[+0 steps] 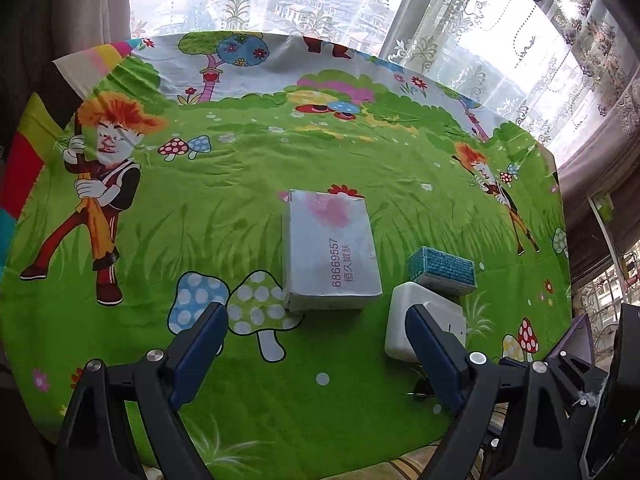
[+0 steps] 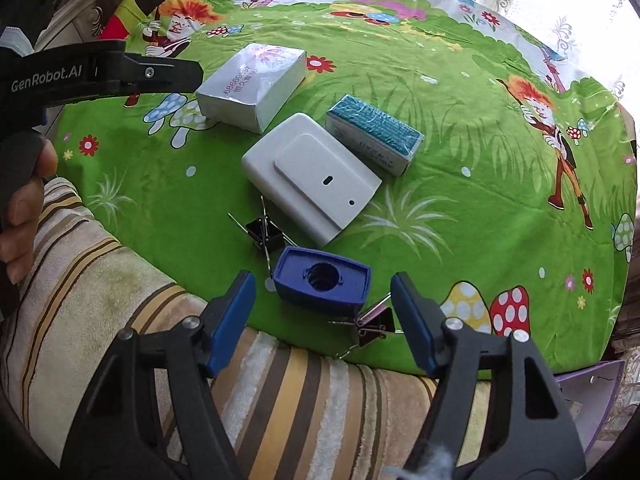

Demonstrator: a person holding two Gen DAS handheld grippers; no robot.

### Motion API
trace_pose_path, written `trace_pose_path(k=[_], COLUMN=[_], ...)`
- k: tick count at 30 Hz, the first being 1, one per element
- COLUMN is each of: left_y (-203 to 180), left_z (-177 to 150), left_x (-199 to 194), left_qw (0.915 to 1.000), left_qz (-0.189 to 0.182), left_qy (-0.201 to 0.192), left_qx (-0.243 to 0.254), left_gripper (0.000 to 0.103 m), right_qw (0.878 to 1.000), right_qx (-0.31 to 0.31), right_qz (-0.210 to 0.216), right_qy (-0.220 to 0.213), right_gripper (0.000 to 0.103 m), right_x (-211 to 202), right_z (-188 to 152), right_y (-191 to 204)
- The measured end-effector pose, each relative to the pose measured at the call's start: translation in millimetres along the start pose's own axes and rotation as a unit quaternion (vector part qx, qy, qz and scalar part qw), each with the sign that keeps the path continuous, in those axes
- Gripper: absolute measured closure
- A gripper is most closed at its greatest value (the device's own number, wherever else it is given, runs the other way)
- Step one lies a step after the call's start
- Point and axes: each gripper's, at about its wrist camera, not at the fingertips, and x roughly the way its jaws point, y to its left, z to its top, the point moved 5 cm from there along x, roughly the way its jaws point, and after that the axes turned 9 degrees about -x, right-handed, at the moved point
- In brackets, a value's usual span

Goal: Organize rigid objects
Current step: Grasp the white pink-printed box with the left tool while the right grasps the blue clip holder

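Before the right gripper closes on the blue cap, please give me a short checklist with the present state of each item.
1. Right gripper open: ok.
2. Blue cap between its fingers: ok.
3. Binder clips clear of the cap: not ok, they lie against its right side.
4. Left gripper open, empty: ok.
5. White device apart from the cap: ok.
6. Cap firm enough to squeeze: cannot tell.
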Motion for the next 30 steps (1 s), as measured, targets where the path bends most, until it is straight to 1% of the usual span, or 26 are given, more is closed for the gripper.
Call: trace_pose_path(k=[8,10,15,19,22,25,27,28,29,30], left_y=[-0.5,-0.4,-1.6,-6.0,-10.4,-8.1,-11.4,-13.7,-16.4,-19.1], left_z=[15.8,21.0,29.2,30.4,31.0,30.5,30.2,30.0,30.1,30.0], left_x=[15.8,21.3,36.7,44.4,51.9,62.0,63.1,61.8,59.7,58.3], left_qw=[0.9998,0.9997,0.9991,0.9991,0.9985,0.9972,0.9976,0.9974,0.997,0.9967], left_qz=[0.018,0.023,0.035,0.027,0.045,0.066,0.063,0.067,0.072,0.073], left_qy=[0.002,0.004,0.018,0.025,0.029,0.036,0.029,0.023,0.017,0.013], left_qx=[-0.001,-0.005,-0.014,-0.019,-0.007,-0.009,0.004,0.013,0.024,0.032], left_gripper=[0.012,0.012,0.011,0.011,0.009,0.009,0.008,0.01,0.015,0.018], right_qw=[1.0,1.0,0.999,0.999,0.998,0.997,0.996,0.996,0.995,0.995], right_qx=[0.009,0.016,0.033,0.03,0.033,0.038,0.041,0.042,0.044,0.045], right_qz=[0.007,0.007,0.011,0.004,0.0,-0.008,-0.011,-0.012,-0.012,-0.013], right_qy=[0.006,0.005,-0.008,-0.03,-0.05,-0.069,-0.08,-0.084,-0.086,-0.088], right_gripper=[0.036,0.049,0.049,0.049,0.049,0.049,0.049,0.049,0.049,0.049], right_x=[10.8,11.3,7.8,-0.2,-8.1,-16.0,-19.7,-21.4,-22.8,-23.4], right_z=[0.3,-1.5,-5.9,-5.1,-4.5,-3.7,-2.8,-2.9,-3.2,-3.2], right_y=[-2.4,-4.0,-9.3,-7.7,-9.4,-12.1,-13.9,-14.3,-14.5,-14.8])
